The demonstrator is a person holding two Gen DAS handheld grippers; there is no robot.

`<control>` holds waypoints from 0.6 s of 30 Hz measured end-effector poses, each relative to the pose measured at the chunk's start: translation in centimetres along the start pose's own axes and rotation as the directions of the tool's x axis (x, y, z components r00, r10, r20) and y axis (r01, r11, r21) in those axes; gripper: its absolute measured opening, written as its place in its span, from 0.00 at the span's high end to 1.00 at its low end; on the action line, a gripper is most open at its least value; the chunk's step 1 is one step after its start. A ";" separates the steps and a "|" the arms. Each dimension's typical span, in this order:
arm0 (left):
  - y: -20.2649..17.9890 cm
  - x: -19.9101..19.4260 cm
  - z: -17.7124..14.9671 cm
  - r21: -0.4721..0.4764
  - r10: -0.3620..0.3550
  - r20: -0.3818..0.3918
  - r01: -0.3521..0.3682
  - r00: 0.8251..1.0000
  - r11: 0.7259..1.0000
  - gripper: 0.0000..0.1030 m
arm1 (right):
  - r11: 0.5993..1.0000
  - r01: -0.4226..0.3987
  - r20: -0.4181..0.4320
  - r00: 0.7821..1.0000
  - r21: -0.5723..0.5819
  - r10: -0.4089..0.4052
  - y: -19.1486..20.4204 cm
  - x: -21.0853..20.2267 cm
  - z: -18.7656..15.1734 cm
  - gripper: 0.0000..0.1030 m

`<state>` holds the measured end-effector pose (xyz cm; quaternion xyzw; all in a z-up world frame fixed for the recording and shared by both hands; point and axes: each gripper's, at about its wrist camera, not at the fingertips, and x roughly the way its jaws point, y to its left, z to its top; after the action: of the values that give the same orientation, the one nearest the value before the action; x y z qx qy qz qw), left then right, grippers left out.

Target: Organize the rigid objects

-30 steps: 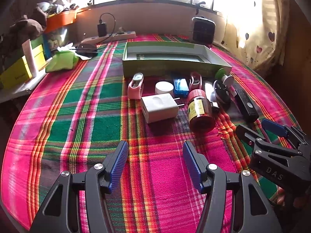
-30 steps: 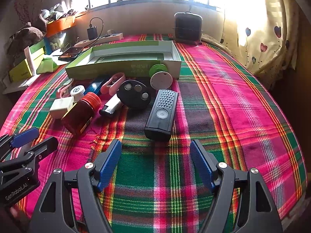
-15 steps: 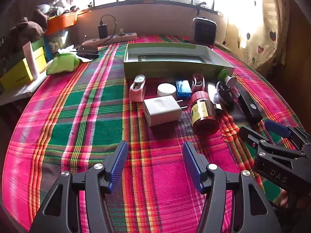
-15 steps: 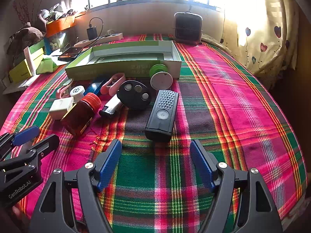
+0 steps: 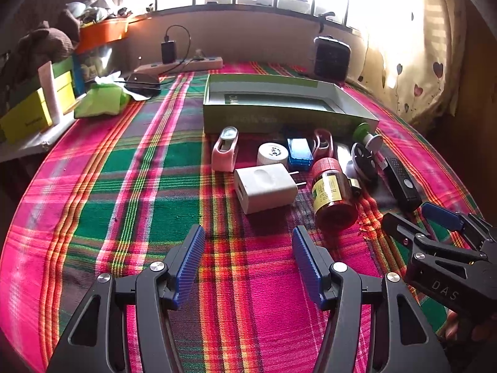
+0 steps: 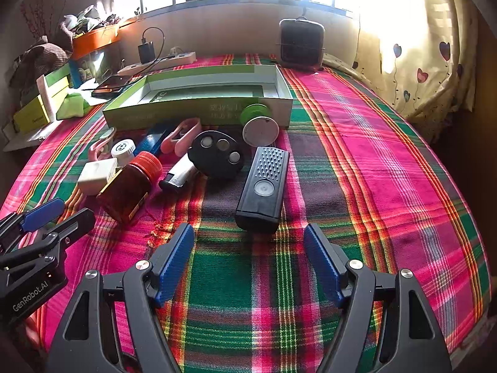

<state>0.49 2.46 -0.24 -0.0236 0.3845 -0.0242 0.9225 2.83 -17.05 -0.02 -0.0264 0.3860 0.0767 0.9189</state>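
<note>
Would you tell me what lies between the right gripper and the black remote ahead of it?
Nothing: in the right wrist view only bare plaid cloth separates the open right gripper from the black remote.

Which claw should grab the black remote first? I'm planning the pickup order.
Right. The right claw is open with the remote straight ahead; the left claw faces the white charger instead.

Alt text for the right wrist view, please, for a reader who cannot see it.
The open, empty right gripper hovers over a plaid cloth, aimed at a black remote lying ahead. Beyond it, small items including a brown red-capped bottle cluster before an open green box; the left gripper shows at the left edge.
</note>
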 end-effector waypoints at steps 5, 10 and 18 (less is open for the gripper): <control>-0.5 0.1 0.0 0.039 0.024 -0.005 -0.023 1.000 0.999 0.44 | 1.000 -0.007 0.009 1.000 0.000 0.007 -0.3 0.0 0.0 0.29; -0.5 0.1 0.0 0.050 0.026 -0.010 -0.025 1.000 0.998 0.44 | 1.000 -0.009 -0.003 1.000 -0.012 0.009 0.0 0.2 0.1 0.29; -0.3 0.4 0.6 0.063 0.015 -0.049 -0.012 0.999 0.998 0.44 | 0.998 -0.041 0.006 0.999 -0.039 0.041 -0.5 0.7 0.8 0.29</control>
<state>1.21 2.16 -0.11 0.0085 0.4066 -0.0306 0.9131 3.91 -17.34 0.03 -0.0360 0.3816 0.1029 0.9179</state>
